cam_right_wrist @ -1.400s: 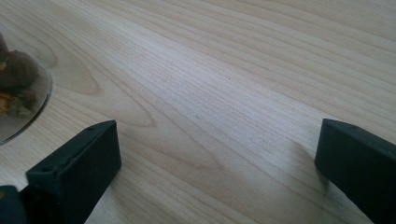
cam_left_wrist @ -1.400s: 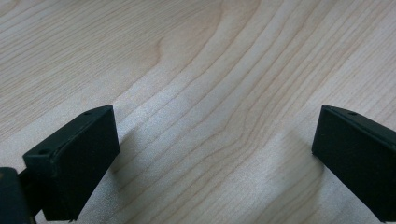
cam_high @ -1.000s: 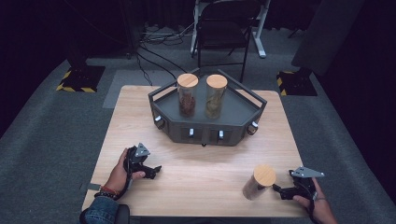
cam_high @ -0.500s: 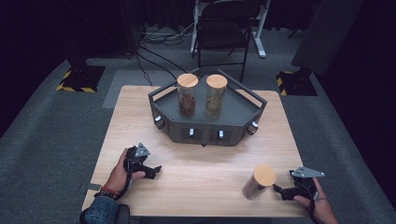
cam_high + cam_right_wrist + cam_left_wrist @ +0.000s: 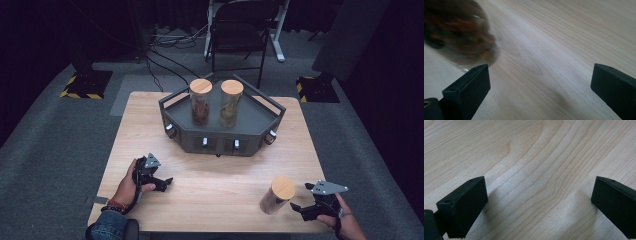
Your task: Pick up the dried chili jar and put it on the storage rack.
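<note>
The surface (image 5: 150, 130) is a pale wooden top with straight grain, standing on grey carpet. A dark angular tray (image 5: 265, 107) sits directly on it toward the far middle. A glass jar with a wooden lid (image 5: 276, 195) stands directly on the surface near the front right corner, well apart from the tray. The left tool (image 5: 162, 182) rests low at the front left.

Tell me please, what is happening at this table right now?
A person sits at a wooden table with a gripper in each hand. Two cork-lidded jars stand in a dark tray at the far side. A third jar stands on the table beside the right gripper, whose jaws are apart and not touching it. The left gripper rests open over bare wood.
</note>
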Demonstrator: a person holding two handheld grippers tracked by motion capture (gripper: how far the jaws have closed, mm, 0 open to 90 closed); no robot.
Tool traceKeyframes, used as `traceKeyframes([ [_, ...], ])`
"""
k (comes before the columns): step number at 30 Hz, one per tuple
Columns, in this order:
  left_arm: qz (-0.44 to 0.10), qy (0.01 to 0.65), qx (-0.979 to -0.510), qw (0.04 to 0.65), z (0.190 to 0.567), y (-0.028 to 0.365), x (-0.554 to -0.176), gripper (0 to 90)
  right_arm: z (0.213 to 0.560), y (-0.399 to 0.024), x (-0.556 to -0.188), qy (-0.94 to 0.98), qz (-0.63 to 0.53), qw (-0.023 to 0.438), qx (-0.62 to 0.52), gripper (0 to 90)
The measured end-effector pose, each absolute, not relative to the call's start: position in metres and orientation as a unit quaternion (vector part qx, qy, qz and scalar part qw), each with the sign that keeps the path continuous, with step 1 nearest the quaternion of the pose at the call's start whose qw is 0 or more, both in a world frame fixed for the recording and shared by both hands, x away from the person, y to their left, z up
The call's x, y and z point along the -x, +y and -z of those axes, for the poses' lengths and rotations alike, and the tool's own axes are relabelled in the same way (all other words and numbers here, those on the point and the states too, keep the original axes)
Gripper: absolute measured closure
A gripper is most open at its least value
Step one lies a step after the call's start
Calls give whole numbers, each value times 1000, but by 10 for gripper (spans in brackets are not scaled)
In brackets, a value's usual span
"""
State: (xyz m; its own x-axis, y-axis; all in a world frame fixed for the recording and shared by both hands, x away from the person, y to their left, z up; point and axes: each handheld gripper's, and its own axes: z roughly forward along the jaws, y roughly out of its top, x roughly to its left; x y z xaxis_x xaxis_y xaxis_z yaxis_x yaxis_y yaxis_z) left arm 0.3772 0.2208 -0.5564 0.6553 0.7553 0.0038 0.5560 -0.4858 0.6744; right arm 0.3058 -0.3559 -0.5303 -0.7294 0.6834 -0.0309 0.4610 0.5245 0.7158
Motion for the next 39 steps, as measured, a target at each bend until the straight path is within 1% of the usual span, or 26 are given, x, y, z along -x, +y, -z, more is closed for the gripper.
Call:
traceKeyframes([
  [3, -152, 386, -849, 328, 556, 221, -377, 3, 523, -347, -300, 869, -361, 146, -307, 22],
  [18, -152, 386, -848, 329, 556, 221, -377, 3, 506, -331, -290, 869, -394, 125, -271, 23],
  [35, -152, 386, -849, 328, 556, 221, -377, 3, 503, -302, -291, 876, -404, 108, -240, 25],
  [39, -152, 386, -849, 328, 556, 221, -377, 3, 503, -297, -294, 875, -405, 111, -241, 30],
])
